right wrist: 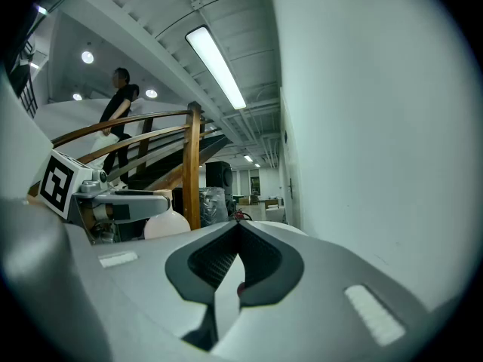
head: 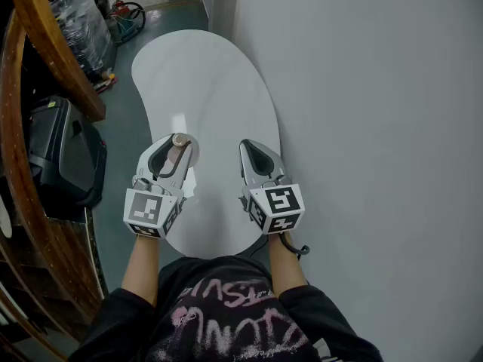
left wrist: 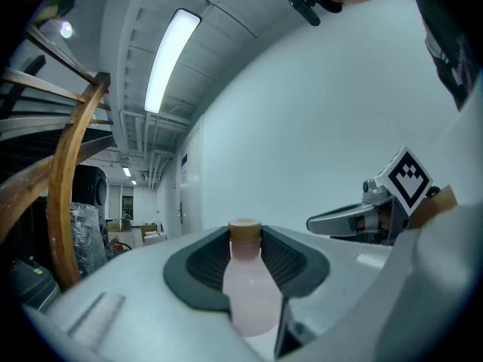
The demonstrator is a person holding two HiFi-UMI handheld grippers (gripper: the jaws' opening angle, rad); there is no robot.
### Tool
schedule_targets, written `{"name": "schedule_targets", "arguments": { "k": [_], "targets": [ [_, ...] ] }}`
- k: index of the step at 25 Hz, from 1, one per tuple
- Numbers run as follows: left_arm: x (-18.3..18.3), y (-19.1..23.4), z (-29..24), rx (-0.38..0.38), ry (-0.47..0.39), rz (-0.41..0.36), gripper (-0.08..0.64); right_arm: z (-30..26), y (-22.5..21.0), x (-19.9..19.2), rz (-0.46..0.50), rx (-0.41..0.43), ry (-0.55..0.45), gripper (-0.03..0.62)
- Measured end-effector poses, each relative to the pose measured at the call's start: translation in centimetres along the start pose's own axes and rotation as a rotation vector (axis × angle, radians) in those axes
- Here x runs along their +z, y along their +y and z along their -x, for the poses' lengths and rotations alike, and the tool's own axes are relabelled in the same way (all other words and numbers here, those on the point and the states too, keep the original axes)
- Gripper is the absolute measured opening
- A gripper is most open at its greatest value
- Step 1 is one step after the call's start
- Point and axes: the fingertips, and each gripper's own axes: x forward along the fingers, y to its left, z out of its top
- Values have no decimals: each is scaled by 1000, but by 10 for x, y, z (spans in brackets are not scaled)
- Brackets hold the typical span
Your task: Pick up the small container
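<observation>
I am clamping a small, pale pink translucent bottle with a tan cap (left wrist: pixel 247 296) in the left gripper (head: pixel 178 144). At lower centre of the left gripper view, its neck is rising between the ribbed dark pads (left wrist: pixel 293 256). In the head view the bottle is showing just left of centre, over the white oval table (head: pixel 204 81); I cannot tell whether it is touching the top. Right of centre, the right gripper (head: pixel 250 148) is hovering alongside, jaws pressed together on nothing. A plain grey wall (head: pixel 370 89) is filling the right of the frame.
</observation>
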Motion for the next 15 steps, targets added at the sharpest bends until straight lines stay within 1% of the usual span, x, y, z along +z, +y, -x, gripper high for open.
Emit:
{"name": "schedule_targets", "arguments": {
  "k": [15],
  "targets": [
    [-9,4,-1,15,-5,-5,135,-2,-9,-5,15,-17,-5,14]
  ]
}}
